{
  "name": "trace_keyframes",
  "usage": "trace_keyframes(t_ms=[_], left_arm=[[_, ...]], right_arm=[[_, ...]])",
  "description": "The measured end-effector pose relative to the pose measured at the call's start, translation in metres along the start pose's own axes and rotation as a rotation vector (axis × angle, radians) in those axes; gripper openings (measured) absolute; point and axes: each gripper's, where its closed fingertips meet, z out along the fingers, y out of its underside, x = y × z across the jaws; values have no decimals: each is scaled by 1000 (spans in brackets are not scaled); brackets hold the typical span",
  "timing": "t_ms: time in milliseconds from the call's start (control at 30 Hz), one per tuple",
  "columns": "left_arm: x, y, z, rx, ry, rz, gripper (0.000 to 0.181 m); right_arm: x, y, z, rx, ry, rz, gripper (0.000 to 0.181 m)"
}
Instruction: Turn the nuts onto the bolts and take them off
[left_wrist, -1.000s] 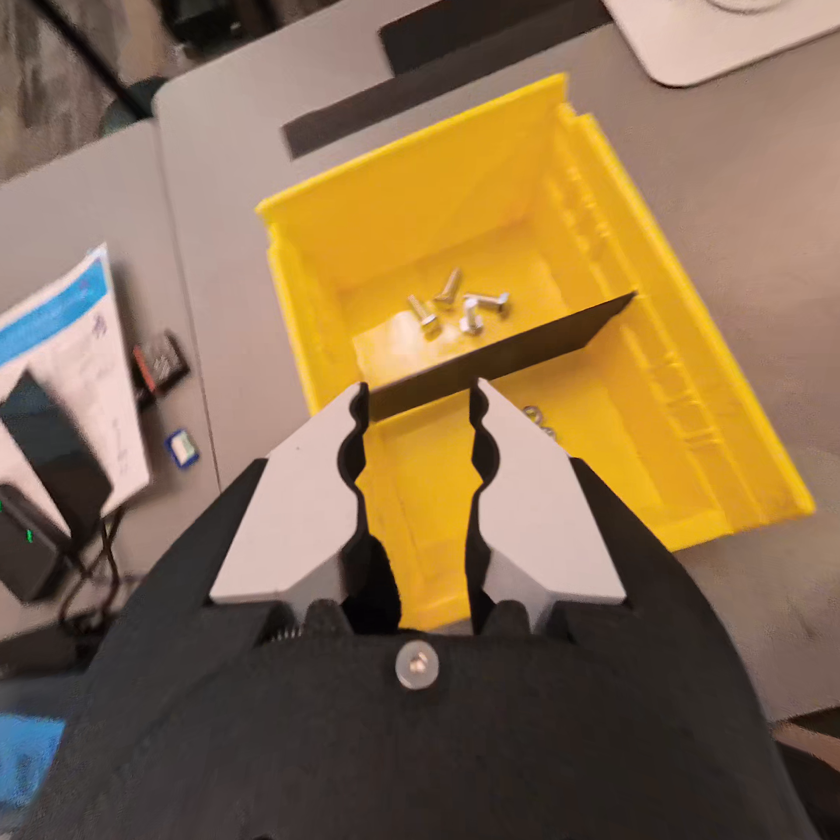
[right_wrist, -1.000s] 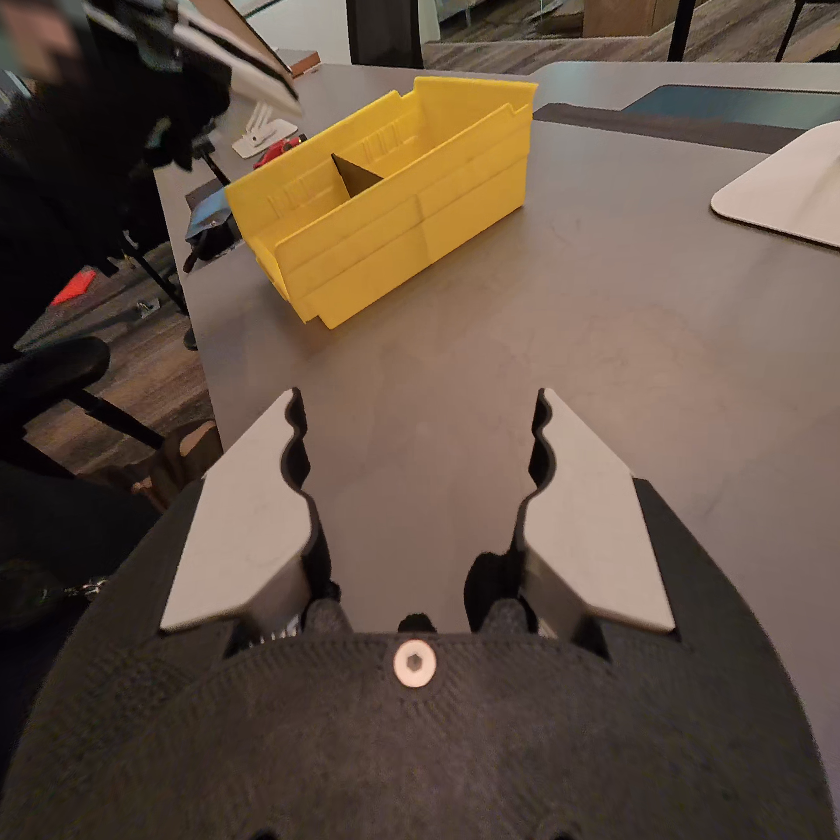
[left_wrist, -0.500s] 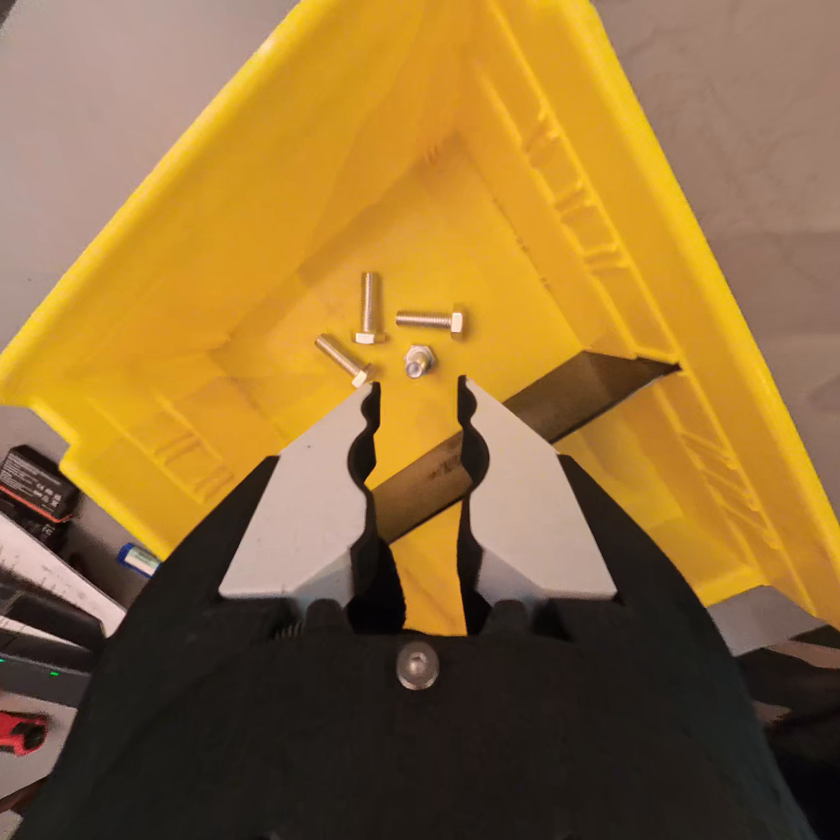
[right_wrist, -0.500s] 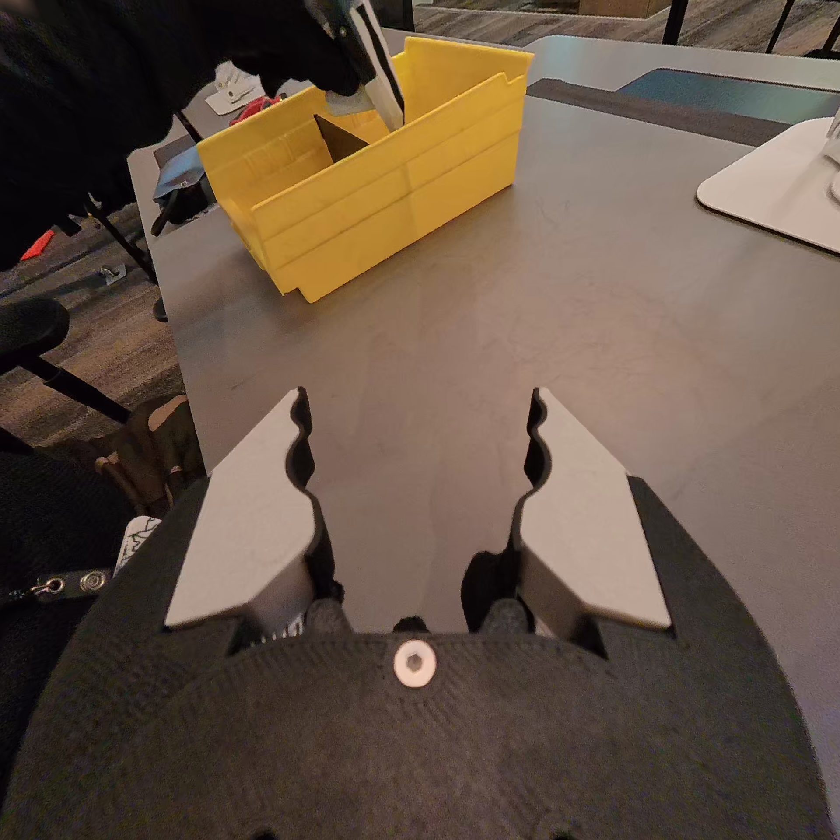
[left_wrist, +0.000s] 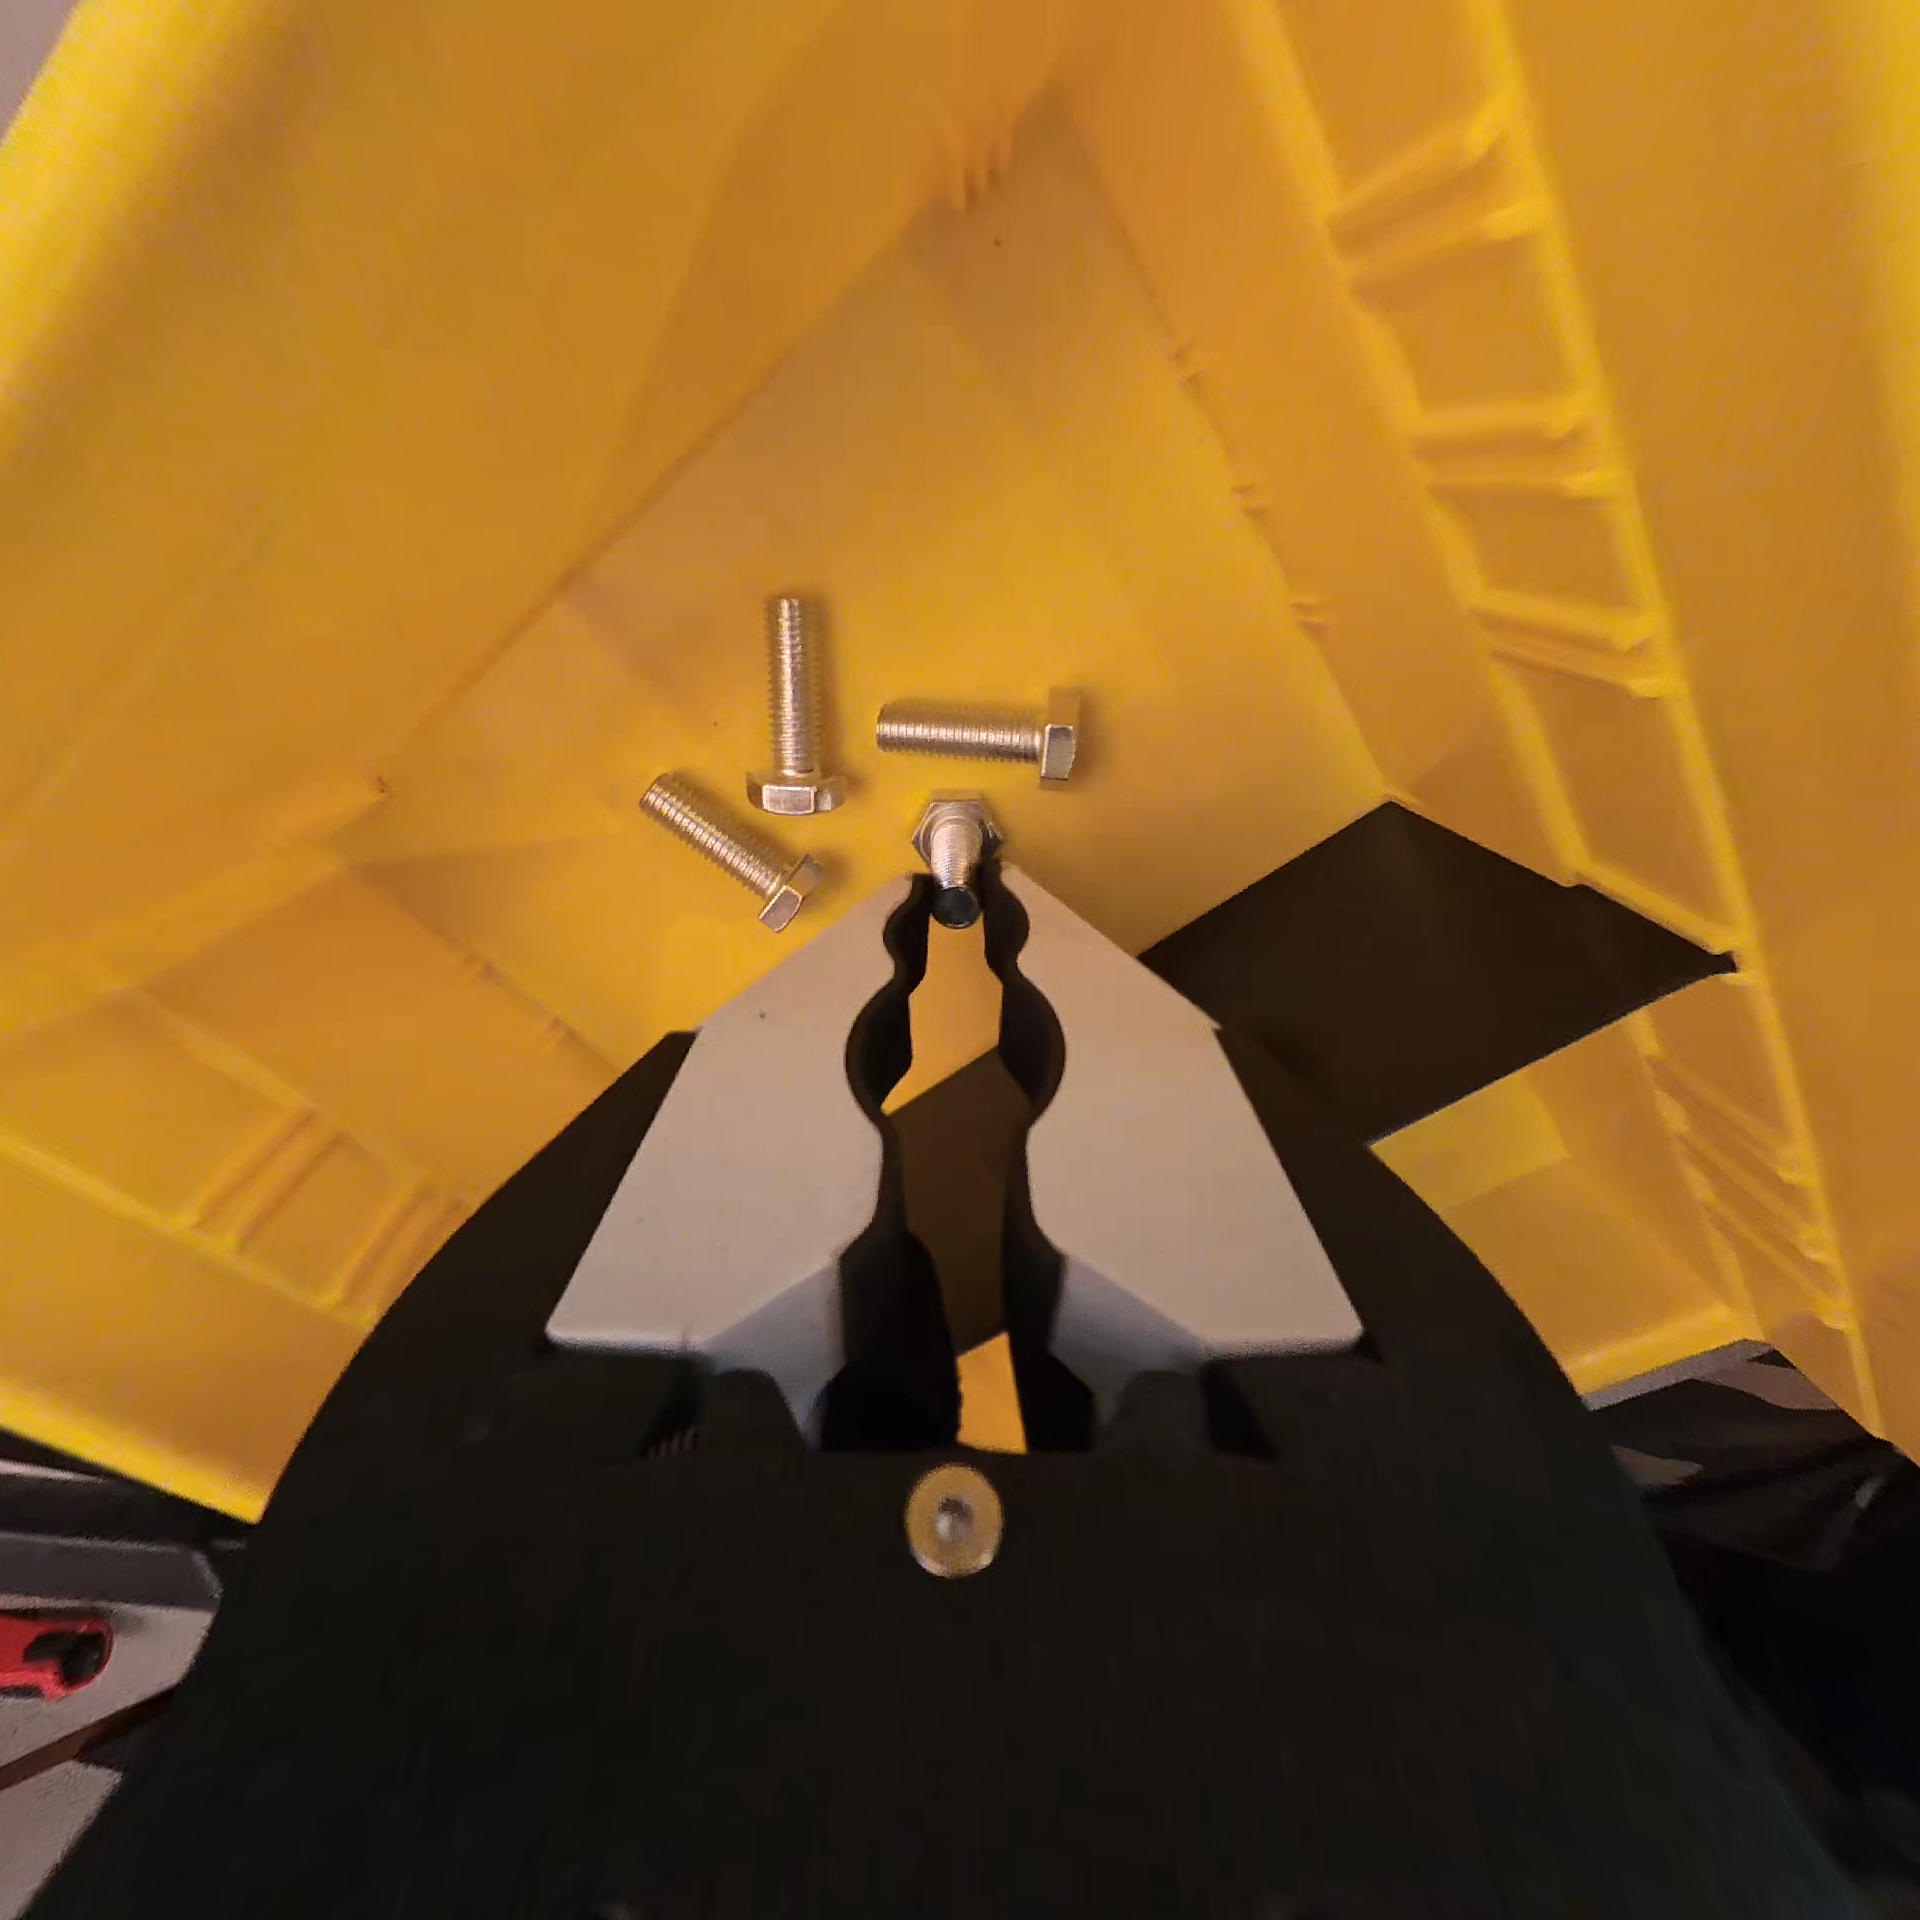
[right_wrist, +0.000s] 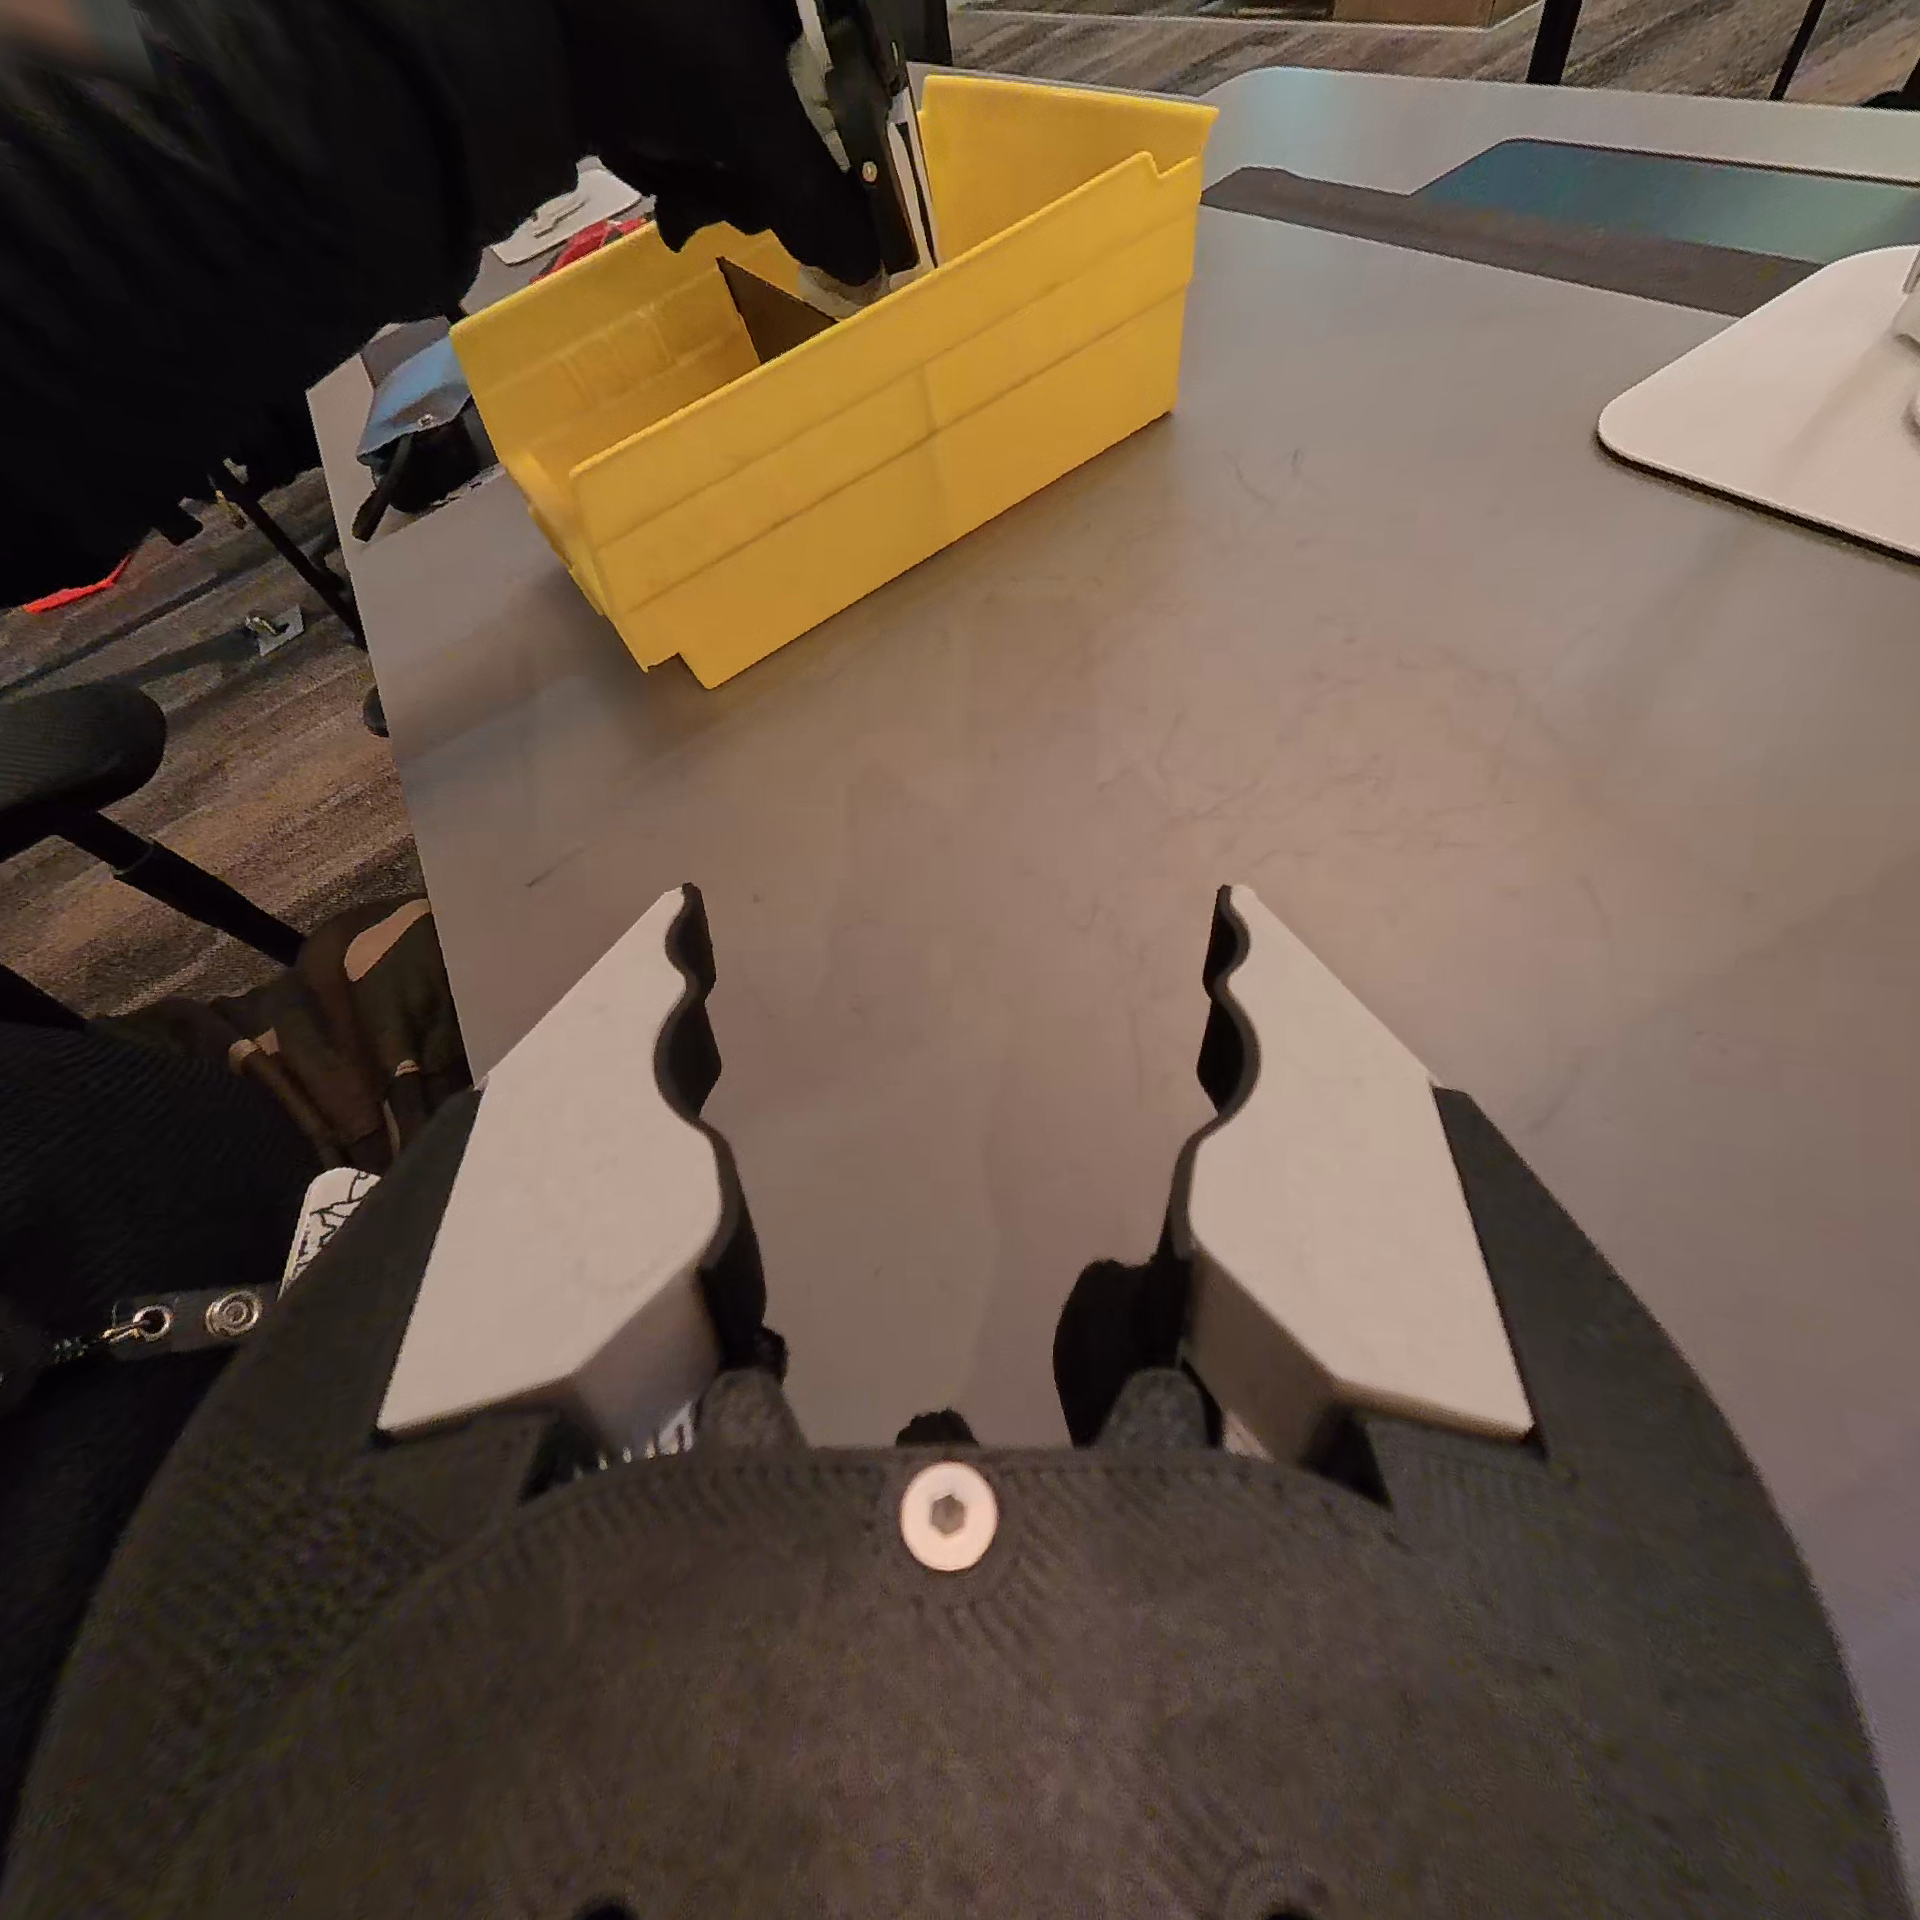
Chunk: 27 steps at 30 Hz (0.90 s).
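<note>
Several silver hex bolts lie in the far compartment of a yellow bin (left_wrist: 520, 312). One bolt (left_wrist: 951, 847) stands on its head, shaft towards me. My left gripper (left_wrist: 956, 883) is down inside the bin, its fingertips closed on that bolt's shaft end. Three loose bolts lie beside it: one (left_wrist: 795, 707), one (left_wrist: 977, 732) and one (left_wrist: 727, 847). No nuts show. My right gripper (right_wrist: 956, 904) is open and empty over the grey table (right_wrist: 1247, 779), well short of the bin (right_wrist: 883, 488). The left gripper also shows in the right wrist view (right_wrist: 873, 208), reaching into the bin.
A black divider (left_wrist: 1403, 997) splits the bin, also seen in the right wrist view (right_wrist: 769, 317). A white pad (right_wrist: 1787, 416) lies at the table's right. A person's dark sleeve (right_wrist: 312, 208) is at the left. The table edge (right_wrist: 416, 831) drops to carpet on the left. Spacing between my two grippers at the tips: around 35 cm.
My left gripper has dropped into the bin's far compartment and narrowed its fingers onto the upright bolt. The right gripper has stayed open over the table, shifting only slightly.
</note>
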Motion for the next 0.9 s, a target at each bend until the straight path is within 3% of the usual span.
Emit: trace_keyframes(t_ms=[167, 300, 400, 500, 600, 733, 900], left_arm=[[-2, -2, -13, 50, -15, 1, 8], [10, -14, -61, 172, -72, 37, 8], [48, -34, -111, 288, -91, 139, 7], [116, -53, -136, 334, -22, 335, 8], [181, -65, -124, 297, 28, 507, 8], [251, -69, -81, 213, 108, 670, 8], [277, -71, -31, 106, 59, 751, 8]], right_arm=[[1, 0, 0, 1, -2, 5, 94], [1, 1, 1, 0, -1, 6, 94], [3, 0, 0, 3, 4, 8, 95], [6, -1, -1, 8, 15, 9, 95], [9, -1, -4, 10, 31, 8, 94], [13, -2, -8, 10, 52, -2, 94], [17, -1, -10, 7, 59, -1, 94]])
